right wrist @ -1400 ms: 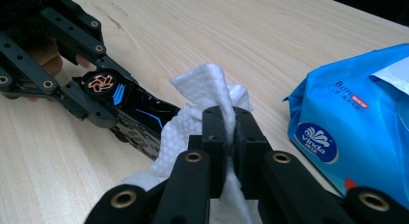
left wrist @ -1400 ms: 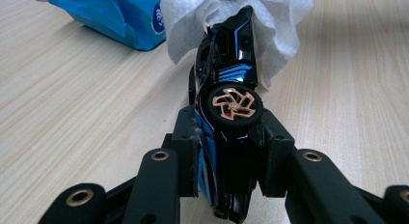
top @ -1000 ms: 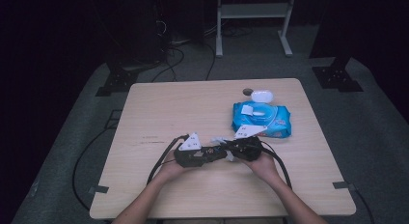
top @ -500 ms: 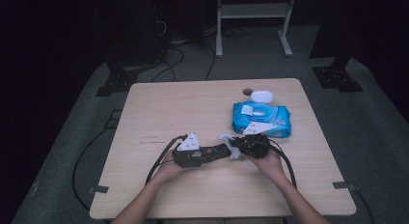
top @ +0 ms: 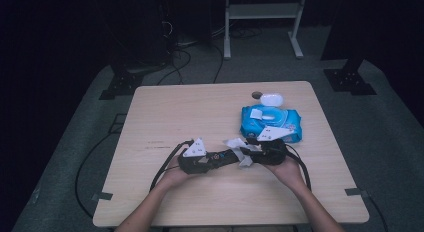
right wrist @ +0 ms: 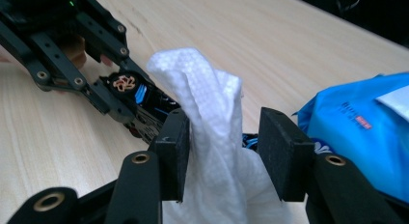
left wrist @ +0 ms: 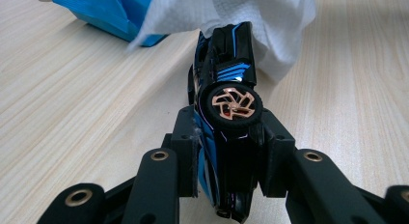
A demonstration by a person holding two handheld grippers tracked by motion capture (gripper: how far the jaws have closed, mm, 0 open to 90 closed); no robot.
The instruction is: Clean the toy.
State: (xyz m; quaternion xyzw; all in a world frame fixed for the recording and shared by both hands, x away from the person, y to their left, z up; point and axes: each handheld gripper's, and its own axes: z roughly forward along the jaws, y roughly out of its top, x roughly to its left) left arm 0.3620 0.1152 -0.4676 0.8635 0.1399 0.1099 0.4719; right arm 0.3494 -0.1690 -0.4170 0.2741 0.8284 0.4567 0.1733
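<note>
- The left tongs (left wrist: pixel 226 156) are clamped on a black and blue toy car (left wrist: pixel 226 118); in the left gripper view the car lies on its side between the two black jaws, one copper-spoked wheel (left wrist: pixel 232 104) facing the camera.
- From the high view, the left tongs (top: pixel 212 158) sit near the middle of the near half of the tabletop (top: pixel 165 112), held in the person's left hand (top: pixel 175 176), with the car (top: pixel 222 155) pointing right toward the other tongs.
- The right tongs (right wrist: pixel 224 151) hold a white wipe (right wrist: pixel 212 137). In the right gripper view the jaws stand part-way apart with the crumpled wipe rising between them; it presses against the left pad, and I cannot tell whether it touches the right one.
- In the high view the right tongs (top: pixel 252 153) sit just right of the car, held in the right hand (top: pixel 287 169), and the wipe (top: pixel 239 148) bunches up where the two tongs meet.
- The wipe (left wrist: pixel 241 16) drapes over the far end of the car in the left gripper view, touching it.
- A blue pack of wipes (top: pixel 271 123) lies flat on the tabletop just beyond the right tongs, a little toward the far right, its white flap on top.
- A white lid-like oval piece (top: pixel 271 99) lies just beyond the pack, near the far edge, with a small dark round thing (top: pixel 256 95) beside it on its left.
- Black cables trail from both tongs toward the near edge of the tabletop.
</note>
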